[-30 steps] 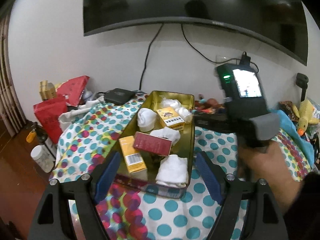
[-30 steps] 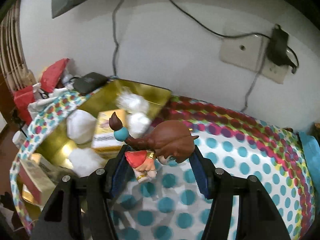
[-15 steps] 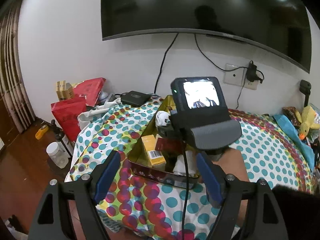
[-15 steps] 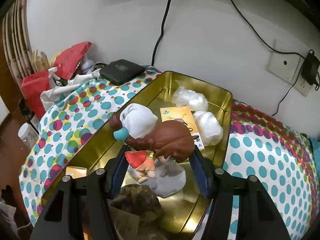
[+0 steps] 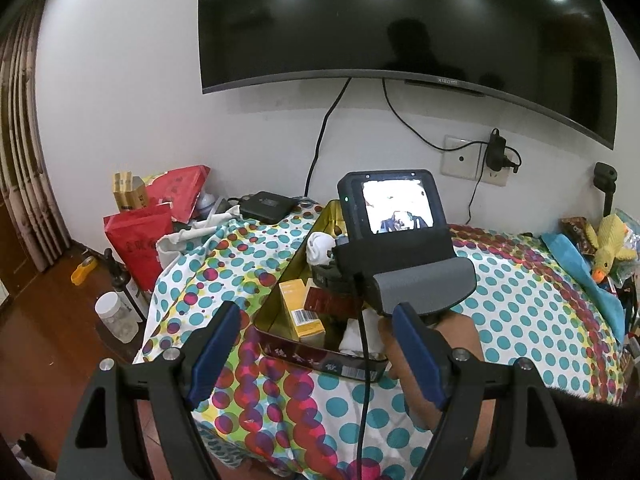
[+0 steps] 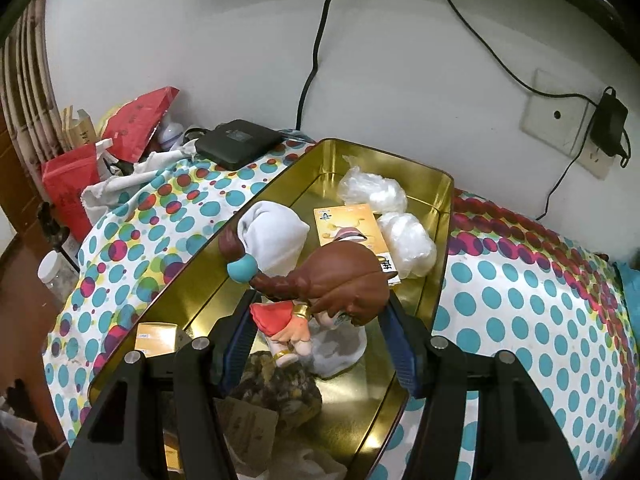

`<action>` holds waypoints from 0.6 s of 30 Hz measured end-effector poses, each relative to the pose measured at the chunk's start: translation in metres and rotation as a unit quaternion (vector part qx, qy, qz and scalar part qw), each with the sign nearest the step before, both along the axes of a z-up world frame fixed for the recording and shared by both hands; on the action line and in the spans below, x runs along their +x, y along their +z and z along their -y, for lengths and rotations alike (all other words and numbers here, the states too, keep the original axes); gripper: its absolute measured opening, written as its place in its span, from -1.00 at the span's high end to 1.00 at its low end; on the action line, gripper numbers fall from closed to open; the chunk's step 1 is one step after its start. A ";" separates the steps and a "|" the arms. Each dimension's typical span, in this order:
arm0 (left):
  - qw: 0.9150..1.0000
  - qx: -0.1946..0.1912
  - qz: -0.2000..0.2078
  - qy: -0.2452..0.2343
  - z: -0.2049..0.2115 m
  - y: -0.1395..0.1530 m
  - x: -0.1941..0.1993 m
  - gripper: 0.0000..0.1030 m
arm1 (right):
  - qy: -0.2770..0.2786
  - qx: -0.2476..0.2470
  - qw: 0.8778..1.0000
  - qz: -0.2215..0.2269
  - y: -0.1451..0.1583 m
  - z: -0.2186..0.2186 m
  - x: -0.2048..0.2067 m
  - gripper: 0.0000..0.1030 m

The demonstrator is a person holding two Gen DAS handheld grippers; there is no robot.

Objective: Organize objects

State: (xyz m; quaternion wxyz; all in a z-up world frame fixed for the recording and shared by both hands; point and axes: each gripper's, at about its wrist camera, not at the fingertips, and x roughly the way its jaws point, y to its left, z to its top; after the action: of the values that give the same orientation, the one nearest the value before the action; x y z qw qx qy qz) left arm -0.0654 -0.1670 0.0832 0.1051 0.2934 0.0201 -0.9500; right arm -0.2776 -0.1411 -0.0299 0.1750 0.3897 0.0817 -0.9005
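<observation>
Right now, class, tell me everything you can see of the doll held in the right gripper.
The doll is a small glossy figure, plastic by its look, with an oversized brown head, a braid ending in a blue bead, a red dress and gold cuffs. It hangs tilted, head pinched between the blue pads of the right gripper, over the gold tin, apart from the white bundles below.

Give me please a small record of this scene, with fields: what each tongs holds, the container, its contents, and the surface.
right tongs: shut on the doll figure, held over the tin
left tongs: open, nothing between them
container: gold tin, lid off
contents: white bundles, yellow box, card
surface: dotted tablecloth
</observation>
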 end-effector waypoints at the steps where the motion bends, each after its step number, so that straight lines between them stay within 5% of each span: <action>1: 1.000 0.000 0.000 0.000 0.000 0.001 0.000 -0.56 | 0.002 -0.001 1.000 0.001 0.000 0.000 0.000 -0.14; 4: 1.000 -0.001 -0.001 0.003 0.000 0.002 0.001 -0.56 | 0.006 -0.008 1.000 0.008 0.003 0.001 0.002 -0.21; 7: 1.000 -0.004 -0.002 0.005 0.000 0.003 0.001 -0.57 | -0.002 -0.012 1.000 -0.022 0.017 -0.004 0.009 -0.84; 8: 1.000 -0.004 -0.003 0.006 0.000 0.004 0.002 -0.57 | -0.003 -0.012 0.999 -0.030 0.021 -0.004 0.011 -0.90; 18: 1.000 -0.016 -0.003 0.004 -0.011 0.004 0.004 -0.57 | -0.019 -0.022 0.997 -0.069 0.042 -0.037 0.023 -0.97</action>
State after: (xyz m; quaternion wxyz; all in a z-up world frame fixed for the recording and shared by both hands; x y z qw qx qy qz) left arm -0.0615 -0.1563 0.0875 0.1140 0.2889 0.0065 -0.9505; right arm -0.2551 -0.1045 0.0126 0.1602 0.3242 0.0657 -0.9300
